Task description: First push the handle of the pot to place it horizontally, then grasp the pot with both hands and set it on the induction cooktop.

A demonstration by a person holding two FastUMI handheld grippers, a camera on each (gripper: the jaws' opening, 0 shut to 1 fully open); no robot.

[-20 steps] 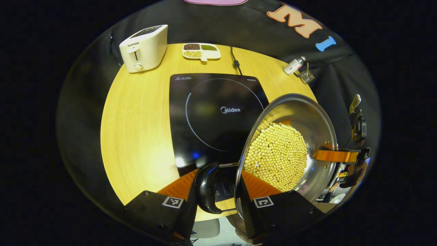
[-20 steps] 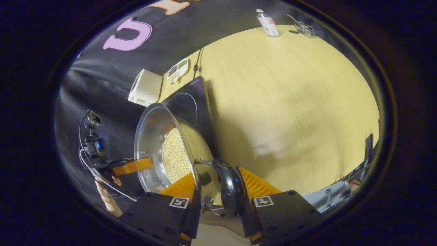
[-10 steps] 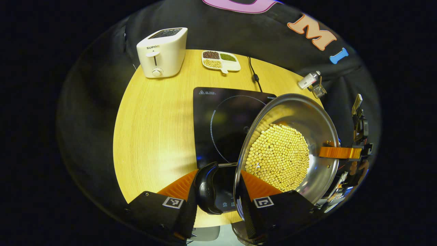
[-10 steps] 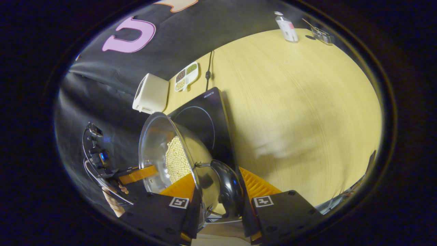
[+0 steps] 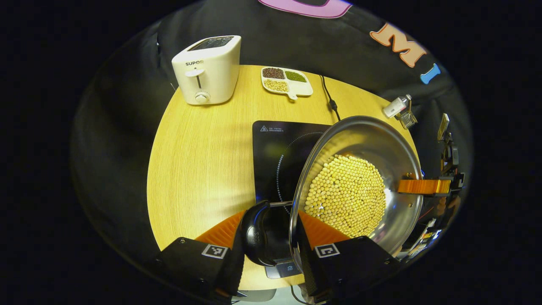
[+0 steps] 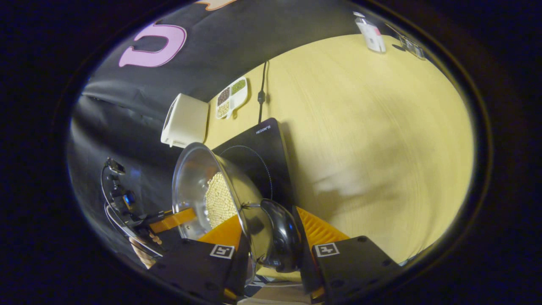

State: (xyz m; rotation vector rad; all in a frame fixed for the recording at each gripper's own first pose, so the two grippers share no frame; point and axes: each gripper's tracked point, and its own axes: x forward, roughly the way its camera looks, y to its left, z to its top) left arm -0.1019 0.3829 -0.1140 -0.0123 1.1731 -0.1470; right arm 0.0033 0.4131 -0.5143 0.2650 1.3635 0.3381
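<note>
The left gripper [image 5: 268, 231] and right gripper [image 6: 267, 231] are each squeezing a black side handle of the shiny steel pot [image 5: 372, 140] of yellow beans, over the flat black cooktop [image 5: 275, 148].

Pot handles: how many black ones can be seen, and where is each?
2. One handle sits between the left gripper fingers in the left gripper view; the other handle sits between the right gripper fingers in the right gripper view, across the pot.

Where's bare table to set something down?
Widest free patch: table between the cooktop and the small bottle at the far edge. Another patch: table between the toaster and cooktop. Crowded: the cooktop itself, with the pot over it, and the bean dish and cord behind.
</note>
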